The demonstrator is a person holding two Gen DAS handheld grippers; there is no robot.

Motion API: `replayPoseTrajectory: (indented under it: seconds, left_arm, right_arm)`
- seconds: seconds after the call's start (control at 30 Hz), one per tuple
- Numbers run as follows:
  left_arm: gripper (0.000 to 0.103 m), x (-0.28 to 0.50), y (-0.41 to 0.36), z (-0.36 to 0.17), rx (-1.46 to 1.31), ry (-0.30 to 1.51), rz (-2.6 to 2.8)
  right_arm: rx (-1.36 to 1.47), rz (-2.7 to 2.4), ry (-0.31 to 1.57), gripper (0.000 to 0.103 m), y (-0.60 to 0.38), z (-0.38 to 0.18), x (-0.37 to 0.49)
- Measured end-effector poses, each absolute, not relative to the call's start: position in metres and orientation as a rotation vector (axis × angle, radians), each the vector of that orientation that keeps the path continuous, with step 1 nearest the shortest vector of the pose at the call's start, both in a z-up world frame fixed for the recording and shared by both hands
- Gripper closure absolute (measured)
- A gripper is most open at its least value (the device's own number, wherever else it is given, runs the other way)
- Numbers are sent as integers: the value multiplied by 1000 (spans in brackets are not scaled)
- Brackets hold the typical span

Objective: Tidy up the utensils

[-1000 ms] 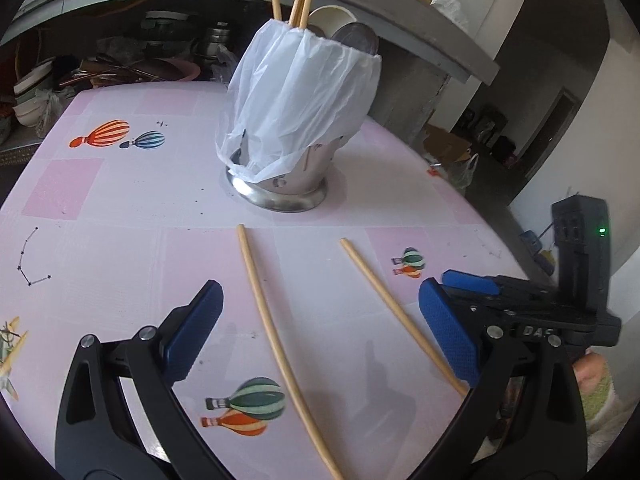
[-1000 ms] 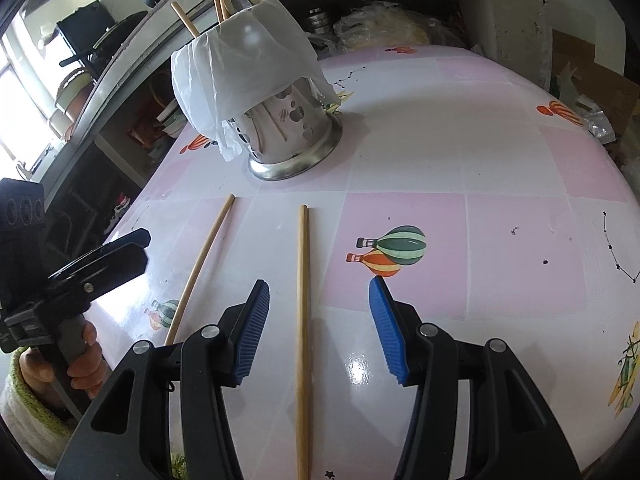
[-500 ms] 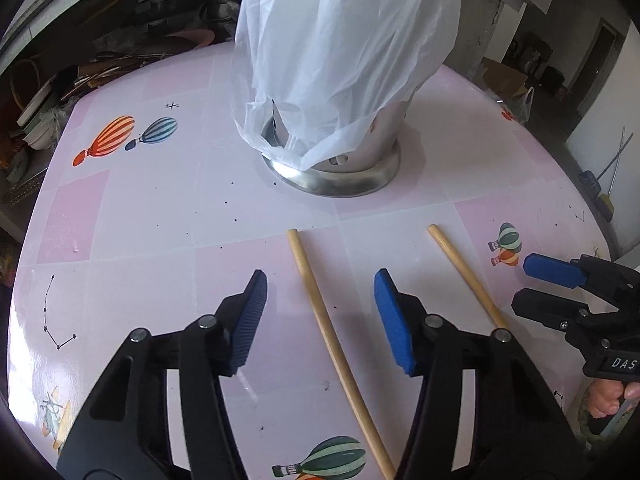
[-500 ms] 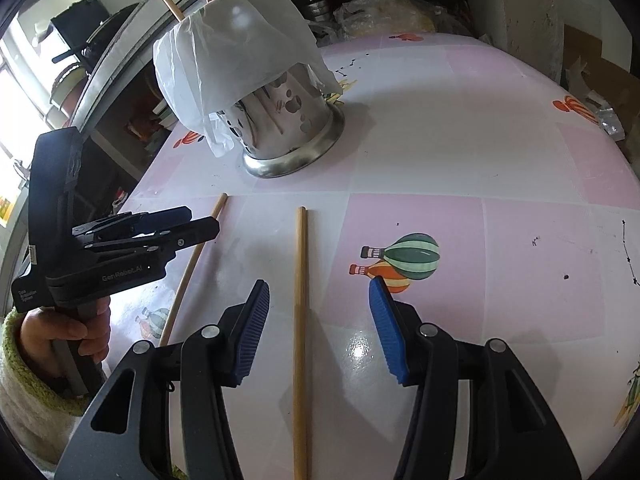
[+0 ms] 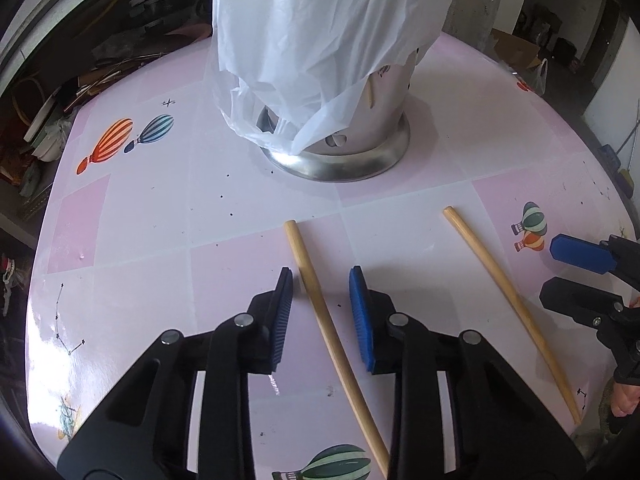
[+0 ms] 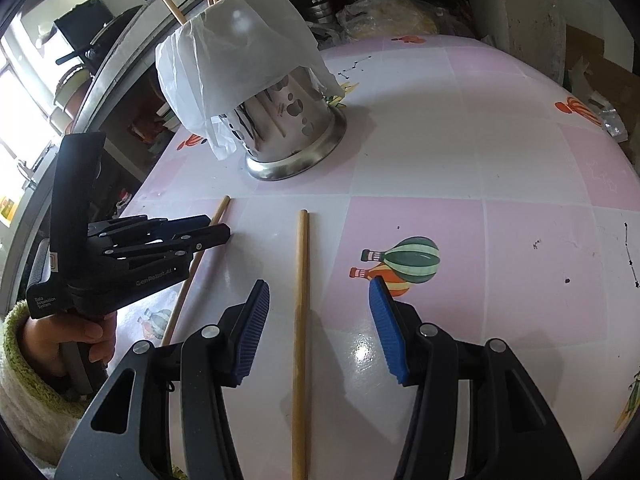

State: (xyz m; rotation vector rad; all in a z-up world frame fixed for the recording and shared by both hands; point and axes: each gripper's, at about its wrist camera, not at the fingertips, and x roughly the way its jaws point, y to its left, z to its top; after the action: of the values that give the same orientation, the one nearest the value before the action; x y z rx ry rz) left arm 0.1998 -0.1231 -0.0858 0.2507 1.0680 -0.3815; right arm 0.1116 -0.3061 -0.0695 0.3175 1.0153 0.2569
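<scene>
My left claw closing around a chopstick

Pads not yet touching it; it lies on the surface. My right claw, released, straddles the second chopstick; holder ahead.

The left gripper and right gripper are alike: black plastic linkage arms with round silver screw heads at the pivots, ending in ribbed blue pads. Pale lettering marks the left gripper's black body above its handle. The hand on that handle wears a fuzzy green-and-cream sleeve.
</scene>
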Motion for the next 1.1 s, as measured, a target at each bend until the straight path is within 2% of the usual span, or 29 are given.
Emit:
replayPoseTrajectory:
  seconds: [0.1, 0.27, 0.6, 0.8, 1.1]
  left_arm:
    - [93, 197, -124, -86, 238, 1049, -360]
    - [97, 198, -119, -85, 186, 1028, -339]
    - [97, 189, -91, -52, 29, 936, -370]
    - [97, 175, -72, -19, -75, 853, -438]
    - [97, 154, -45, 14, -162, 753, -466]
  right_arm:
    - [314, 258, 1012, 52, -306, -68, 110]
    - [303, 255, 1008, 52, -305, -64, 107]
    - [277, 304, 1039, 53, -296, -67, 125]
    - [182, 308, 1099, 67, -278, -73, 146]
    - [27, 285, 1155, 83, -257, -79, 161]
